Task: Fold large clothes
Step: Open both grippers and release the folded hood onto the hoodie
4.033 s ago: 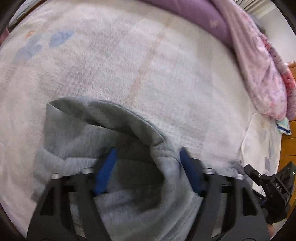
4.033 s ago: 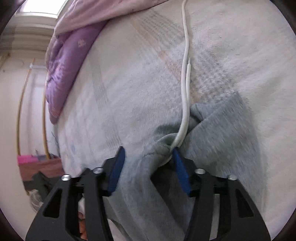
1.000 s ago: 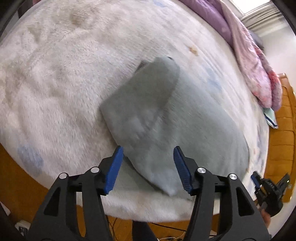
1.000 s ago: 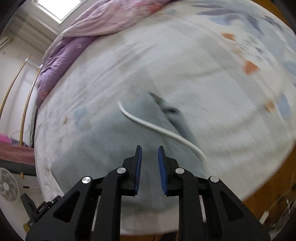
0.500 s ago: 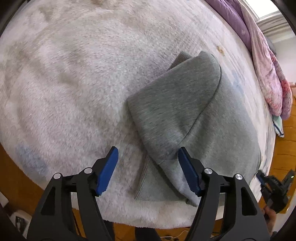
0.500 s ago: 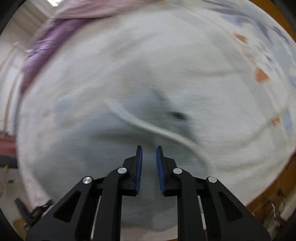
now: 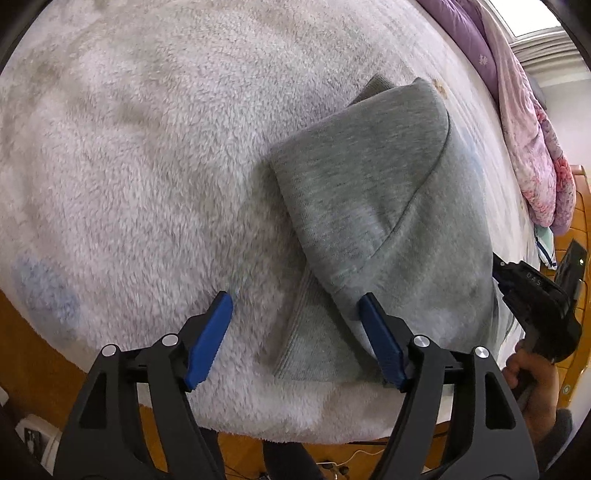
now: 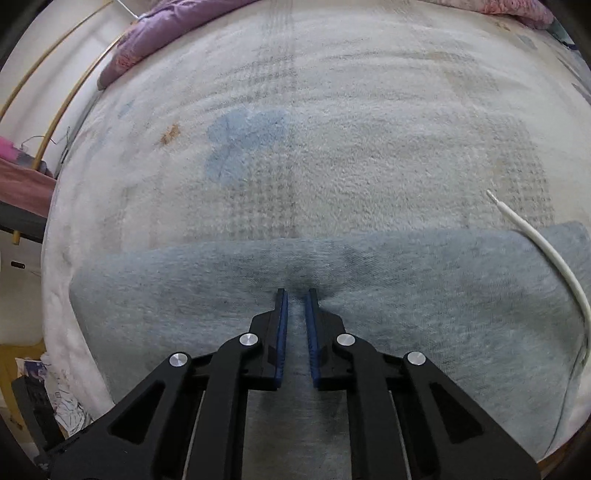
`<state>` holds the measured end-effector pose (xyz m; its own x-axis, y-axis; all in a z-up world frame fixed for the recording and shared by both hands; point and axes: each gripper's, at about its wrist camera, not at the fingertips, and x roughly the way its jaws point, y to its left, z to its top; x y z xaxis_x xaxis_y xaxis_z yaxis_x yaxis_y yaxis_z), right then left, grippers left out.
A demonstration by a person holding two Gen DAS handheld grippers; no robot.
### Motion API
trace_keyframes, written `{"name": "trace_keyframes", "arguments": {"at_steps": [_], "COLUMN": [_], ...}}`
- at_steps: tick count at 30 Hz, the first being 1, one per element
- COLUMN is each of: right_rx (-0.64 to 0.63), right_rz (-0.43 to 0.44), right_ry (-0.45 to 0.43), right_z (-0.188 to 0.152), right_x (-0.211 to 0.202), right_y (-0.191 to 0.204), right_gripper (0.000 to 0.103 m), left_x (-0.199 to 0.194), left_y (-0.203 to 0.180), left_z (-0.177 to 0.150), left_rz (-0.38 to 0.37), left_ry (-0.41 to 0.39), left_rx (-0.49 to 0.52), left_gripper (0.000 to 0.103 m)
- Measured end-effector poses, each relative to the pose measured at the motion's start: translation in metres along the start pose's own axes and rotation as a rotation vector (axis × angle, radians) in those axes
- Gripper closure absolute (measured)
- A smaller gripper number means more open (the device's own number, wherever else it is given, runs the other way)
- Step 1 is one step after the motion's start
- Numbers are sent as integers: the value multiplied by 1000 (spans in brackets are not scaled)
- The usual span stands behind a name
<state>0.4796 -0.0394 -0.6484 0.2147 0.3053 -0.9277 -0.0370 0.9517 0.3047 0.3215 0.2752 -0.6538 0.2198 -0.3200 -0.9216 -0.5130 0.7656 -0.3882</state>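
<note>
A grey hooded sweatshirt (image 7: 369, 206) lies folded on the white fleece bed cover (image 7: 147, 166), one flap laid diagonally over the body. My left gripper (image 7: 294, 297) hovers over its ribbed hem corner (image 7: 310, 343); its jaws are opening and straddle that corner without pressing it. In the right wrist view the sweatshirt (image 8: 424, 314) is a wide grey band. My right gripper (image 8: 296, 291) points down into its far folded edge, jaws closing to a narrow gap with a pucker of cloth between the pads. A white drawstring (image 8: 546, 251) lies across the sweatshirt's right end.
A purple and pink quilt (image 7: 524, 122) is heaped along the far side of the bed, seen also as the quilt (image 8: 166, 33) at top left. The bed's near edge and wooden floor (image 7: 37, 354) lie just below my left gripper. A hand (image 7: 532, 373) shows at the right.
My left gripper came down closer to the hem corner and its jaws spread wider. My right gripper swept sideways onto the sweatshirt's folded edge and its gap narrowed.
</note>
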Motion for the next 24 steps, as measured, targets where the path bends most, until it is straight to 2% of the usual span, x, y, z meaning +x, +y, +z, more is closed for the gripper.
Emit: {"name": "trace_keyframes", "arguments": {"at_steps": [5, 10, 13, 16, 18, 20, 22, 24], "right_rx": [2, 14, 41, 33, 44, 42, 54, 44], "right_rz": [20, 25, 41, 35, 63, 57, 66, 69], "right_ry": [13, 58, 62, 56, 58, 76, 69, 58], "right_z": [-27, -76, -77, -75, -84, -96, -99, -96], "right_x": [-24, -24, -18, -31, -38, -32, -23, -22], "right_y": [4, -9, -14, -7, -6, -7, -16, -15], "right_gripper": [96, 99, 100, 99, 99, 103, 103, 103], "left_x": [-2, 3, 4, 3, 5, 7, 7, 8], "left_y": [-1, -7, -11, -14, -17, -17, -18, -19], "left_z": [-10, -20, -22, -27, -30, -35, -37, -38], "left_rz": [-1, 3, 8, -9, -17, -16, -9, 5], "left_ry": [1, 8, 11, 16, 19, 17, 12, 17], "left_rx": [-2, 11, 26, 29, 29, 36, 37, 34], "left_gripper": [29, 28, 28, 28, 29, 30, 33, 46]}}
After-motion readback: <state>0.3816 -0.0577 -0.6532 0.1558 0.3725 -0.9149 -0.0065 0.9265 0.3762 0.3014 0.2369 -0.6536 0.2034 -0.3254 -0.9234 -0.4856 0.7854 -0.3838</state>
